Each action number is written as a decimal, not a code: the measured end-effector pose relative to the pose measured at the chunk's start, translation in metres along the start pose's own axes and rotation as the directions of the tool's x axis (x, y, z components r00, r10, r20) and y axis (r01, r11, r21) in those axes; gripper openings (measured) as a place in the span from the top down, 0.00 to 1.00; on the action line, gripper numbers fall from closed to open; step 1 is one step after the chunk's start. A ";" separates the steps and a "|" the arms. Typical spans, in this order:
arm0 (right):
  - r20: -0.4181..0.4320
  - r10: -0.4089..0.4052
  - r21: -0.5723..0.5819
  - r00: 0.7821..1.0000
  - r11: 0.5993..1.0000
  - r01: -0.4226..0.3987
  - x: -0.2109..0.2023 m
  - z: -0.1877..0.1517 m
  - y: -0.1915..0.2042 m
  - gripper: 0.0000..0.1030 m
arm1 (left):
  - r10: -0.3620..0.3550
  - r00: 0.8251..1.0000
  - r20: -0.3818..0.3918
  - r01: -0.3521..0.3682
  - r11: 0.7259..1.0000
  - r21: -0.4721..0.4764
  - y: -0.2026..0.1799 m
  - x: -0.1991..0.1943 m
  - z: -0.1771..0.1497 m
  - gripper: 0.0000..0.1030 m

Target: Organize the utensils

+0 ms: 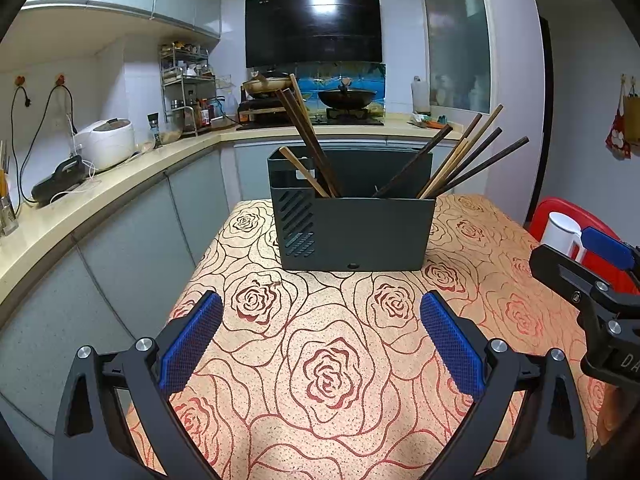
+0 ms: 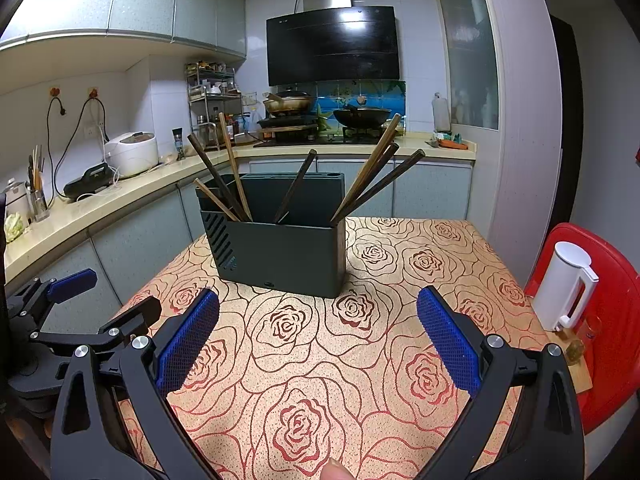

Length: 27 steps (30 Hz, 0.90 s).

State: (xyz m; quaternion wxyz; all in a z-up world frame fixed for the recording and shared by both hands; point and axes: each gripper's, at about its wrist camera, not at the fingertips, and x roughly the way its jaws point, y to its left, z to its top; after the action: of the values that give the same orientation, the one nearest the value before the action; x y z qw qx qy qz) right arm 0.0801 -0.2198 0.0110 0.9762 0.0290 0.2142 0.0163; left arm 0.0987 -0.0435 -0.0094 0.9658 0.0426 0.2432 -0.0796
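Grippers, left (image 1: 321, 338) and right (image 2: 318, 336), hover level over the tablecloth (image 1: 340, 360), jaws apart, empty.

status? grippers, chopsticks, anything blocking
Left gripper open, empty; right gripper open, empty. Chopsticks all leaning in the holder, split left and right. Table between grippers and holder bare.

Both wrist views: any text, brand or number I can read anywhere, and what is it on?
"DA": white letters, cut off by the frame edge, on the right gripper's black body.
Range hood: small marks along its top edge, too small to read.
Bottles on the spice rack: labels blurred.
Utensil holder: no visible text.
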 end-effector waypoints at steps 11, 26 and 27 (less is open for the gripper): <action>-0.004 0.001 0.000 1.000 1.000 -0.001 0.001 -0.003 0.001 0.07 | 0.025 1.000 0.007 -0.025 1.000 0.012 -0.001 -0.002 0.001 0.07; -0.007 0.001 0.000 1.000 1.000 -0.001 0.001 -0.003 0.002 0.07 | 0.018 0.999 -0.028 -0.019 1.000 -0.014 0.005 0.004 0.002 0.07; -0.008 0.002 0.000 1.000 1.000 -0.002 0.001 -0.004 0.002 0.07 | 0.019 0.999 -0.027 -0.020 1.000 -0.013 0.005 0.004 0.002 0.07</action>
State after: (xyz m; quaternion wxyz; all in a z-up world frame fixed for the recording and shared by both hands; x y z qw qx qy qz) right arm 0.0797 -0.2175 0.0074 0.9754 0.0291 0.2179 0.0174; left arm 0.1041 -0.0394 -0.0094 0.9634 0.0395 0.2564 -0.0679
